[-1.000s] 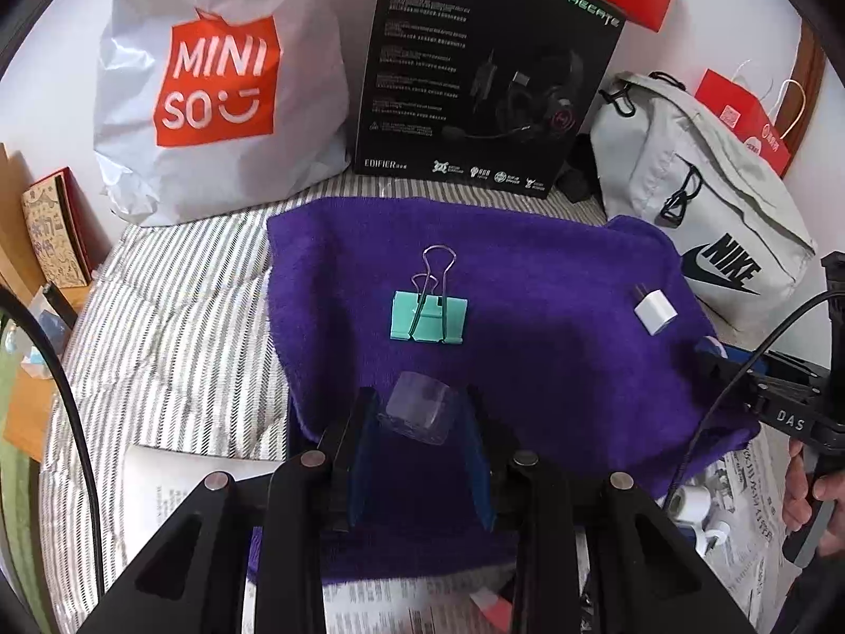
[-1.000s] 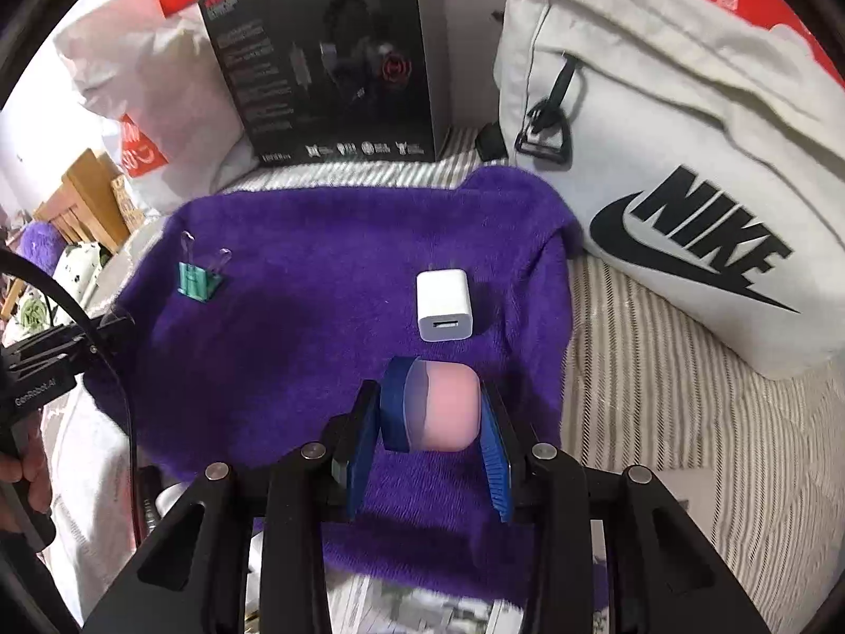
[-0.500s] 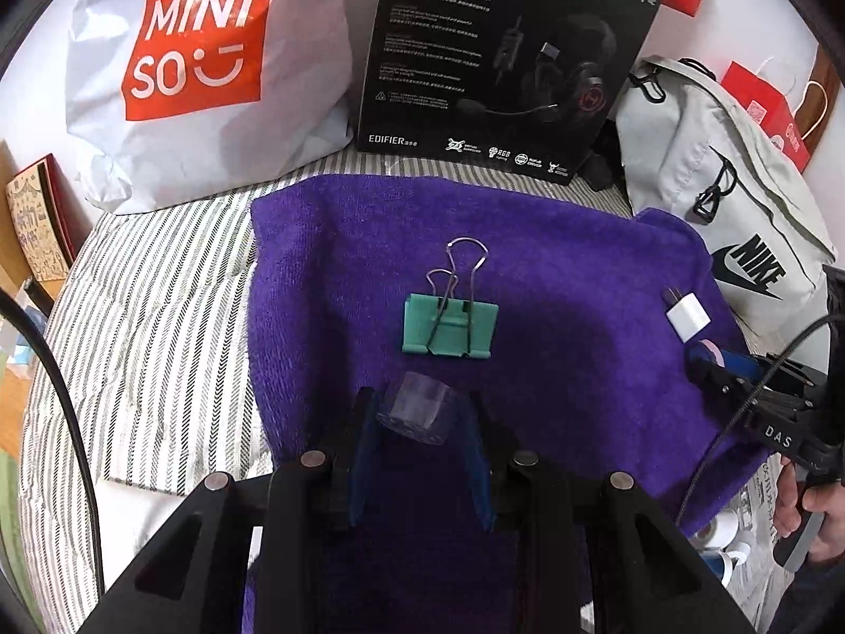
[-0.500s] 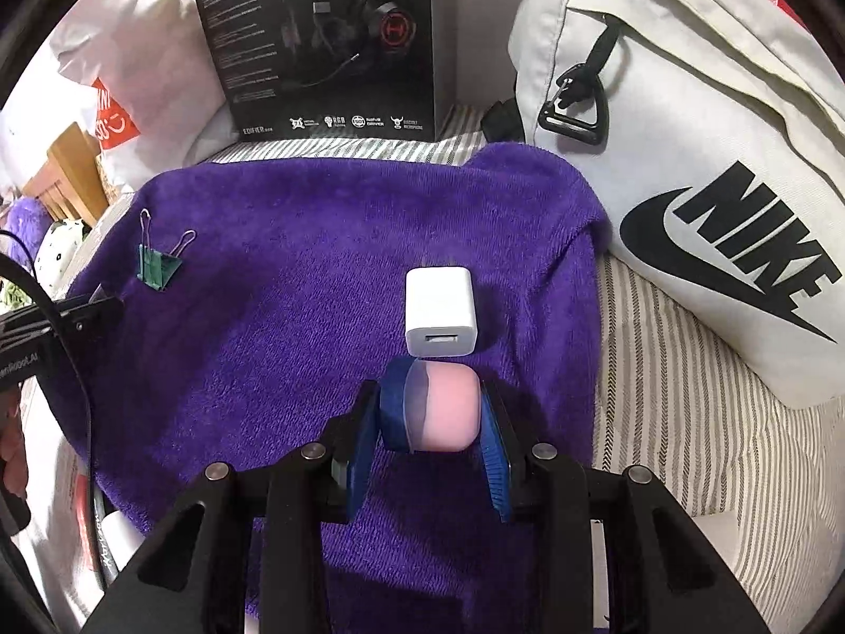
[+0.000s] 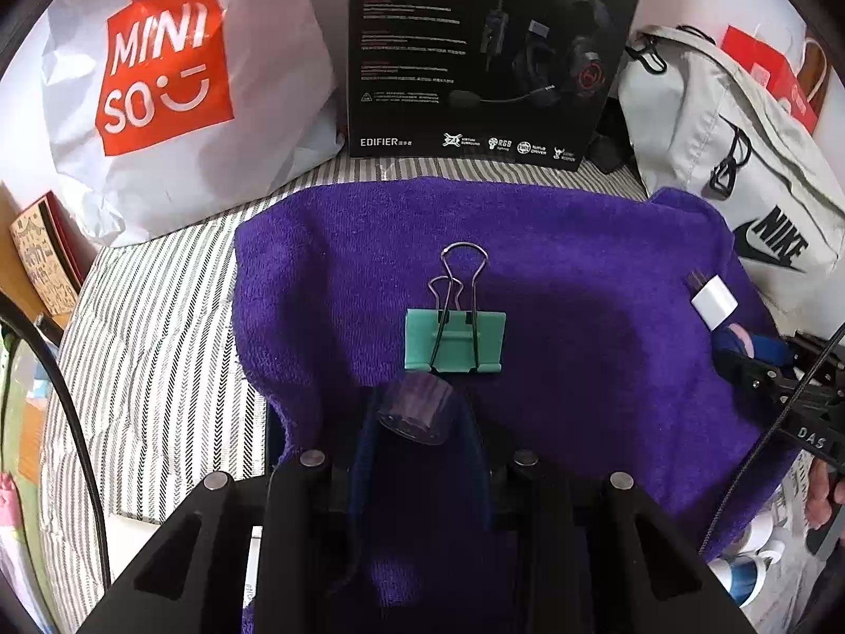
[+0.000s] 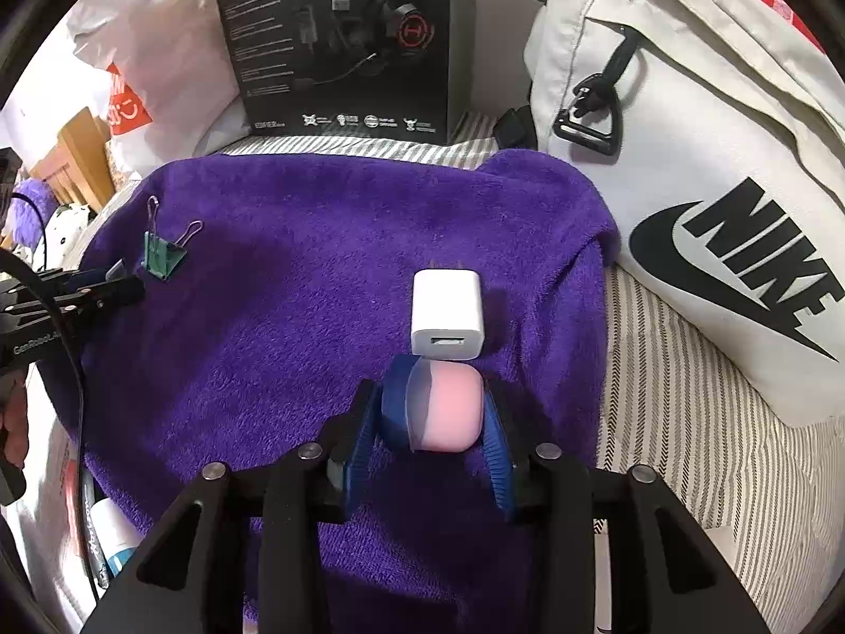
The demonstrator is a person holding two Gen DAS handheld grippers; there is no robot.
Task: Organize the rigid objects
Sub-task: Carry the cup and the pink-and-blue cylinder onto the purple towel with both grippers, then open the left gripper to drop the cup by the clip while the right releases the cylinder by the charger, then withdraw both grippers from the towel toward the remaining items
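A purple towel point(image 5: 581, 264) point(image 6: 290, 290) lies on striped bedding. A green binder clip point(image 5: 454, 341) point(image 6: 163, 259) rests on it, just beyond my left gripper point(image 5: 417, 422) point(image 6: 116, 280), which is shut on a small clear plastic cap point(image 5: 417, 412). A white charger plug point(image 6: 446, 317) point(image 5: 714, 302) lies near the towel's right side. Right behind it sits a pink rounded case point(image 6: 449, 407) point(image 5: 742, 338) on the towel, between the pads of my right gripper point(image 6: 443, 412). Those jaws are opening and the pads no longer seem to press on the case.
A white Miniso bag point(image 5: 158, 79), a black headset box point(image 5: 491, 53) point(image 6: 338, 37) and a pale Nike bag point(image 6: 713, 185) point(image 5: 739, 185) stand along the back and right. Striped bedding point(image 5: 158, 343) lies left of the towel. Small bottles point(image 5: 750, 570) sit by its near right corner.
My left gripper came forward and down toward the binder clip with the clear cap. The right gripper sank, brought the pink case up to the charger, and its jaws widened.
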